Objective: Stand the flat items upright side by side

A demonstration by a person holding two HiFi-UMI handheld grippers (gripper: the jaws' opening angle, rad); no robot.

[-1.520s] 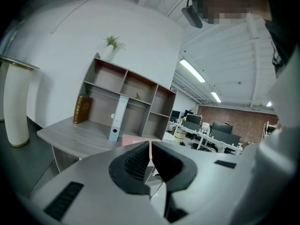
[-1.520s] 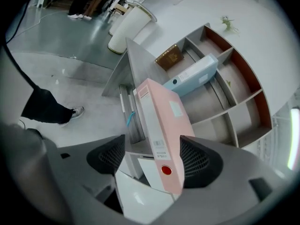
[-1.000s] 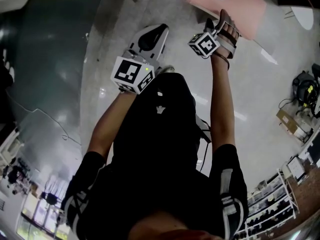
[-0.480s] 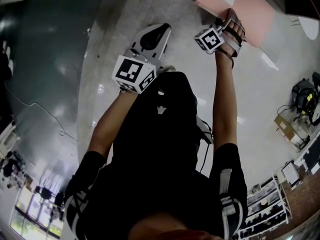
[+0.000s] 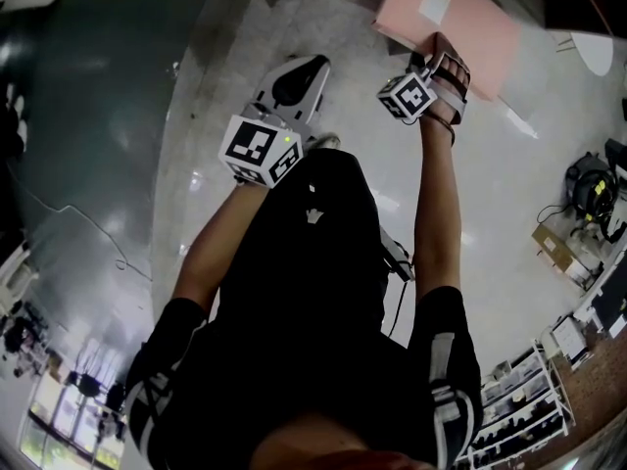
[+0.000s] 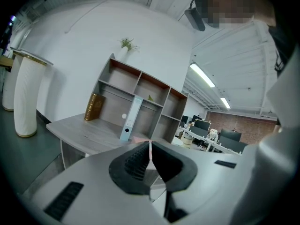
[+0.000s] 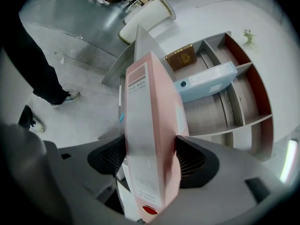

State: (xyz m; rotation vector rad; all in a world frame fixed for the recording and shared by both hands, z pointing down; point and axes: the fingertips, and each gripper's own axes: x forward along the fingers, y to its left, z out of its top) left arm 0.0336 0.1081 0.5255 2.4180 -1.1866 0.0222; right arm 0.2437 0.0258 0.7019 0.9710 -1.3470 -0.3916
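Right gripper [image 7: 151, 162] fingers [image 7: 200, 161] just closing, clamping pink file box [image 7: 151, 102].

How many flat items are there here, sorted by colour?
Pink file box: 1
Blue file box: 1
Brown book: 1
Total: 3

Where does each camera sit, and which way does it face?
Head view: on the person's head, facing down; torso, arms, left gripper, right gripper.
Left gripper view: on that gripper, along shut jaws toward shelf unit.
Right gripper view: along jaws that have just been closing on the pink file box; legs show.
Shared: both gripper views show the blue file box.
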